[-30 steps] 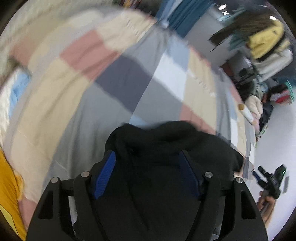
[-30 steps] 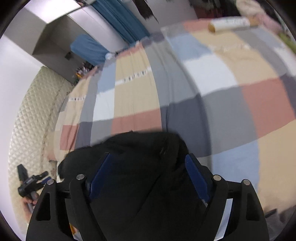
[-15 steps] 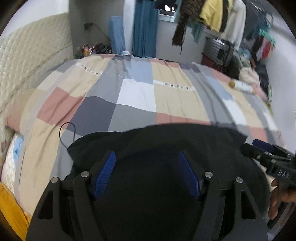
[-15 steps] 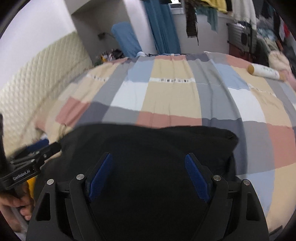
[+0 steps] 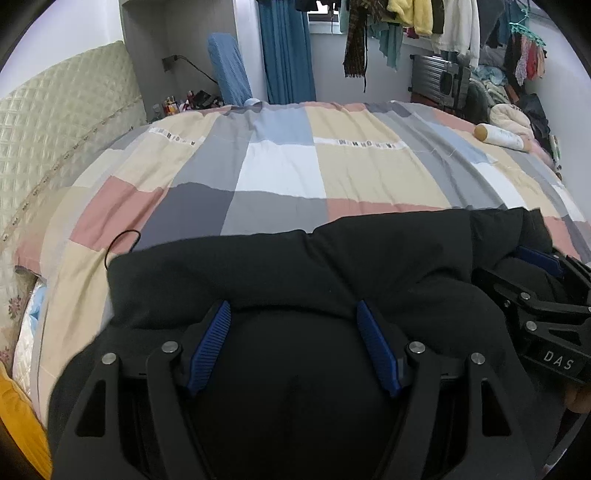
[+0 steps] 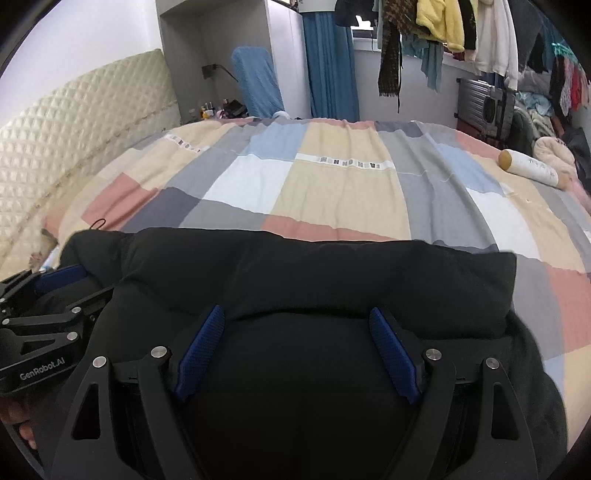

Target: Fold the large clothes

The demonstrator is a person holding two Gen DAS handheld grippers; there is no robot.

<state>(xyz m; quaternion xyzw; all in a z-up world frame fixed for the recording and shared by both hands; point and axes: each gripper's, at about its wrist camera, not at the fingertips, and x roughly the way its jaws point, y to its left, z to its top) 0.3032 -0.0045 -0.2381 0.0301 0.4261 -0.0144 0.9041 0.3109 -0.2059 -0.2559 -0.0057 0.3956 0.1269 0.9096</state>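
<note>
A thick black garment (image 5: 295,269) lies bunched on the near side of a patchwork quilt (image 5: 280,173). My left gripper (image 5: 292,308) is shut on a fat fold of it, which bulges between the blue pads (image 5: 212,343) and hides the space below. My right gripper (image 6: 296,311) grips the same black garment (image 6: 295,266) a little to the right, its jaws wide around the padding. Each wrist view shows the other gripper at its edge: the right gripper (image 5: 517,269) and the left gripper (image 6: 81,286), both sunk in the cloth.
The patchwork quilt (image 6: 332,184) stretches far ahead. A cream cylinder (image 5: 500,136) lies at its right edge. A quilted headboard (image 5: 55,122) runs along the left. Clothes hang on a rail (image 5: 424,18) at the back. A thin black cord loop (image 5: 122,240) lies by the garment's left corner.
Both grippers rolled upright and sank toward the bed with the garment. It hung bunched between the jaws before; now it spreads wide across the quilt, and the grippers sit close side by side.
</note>
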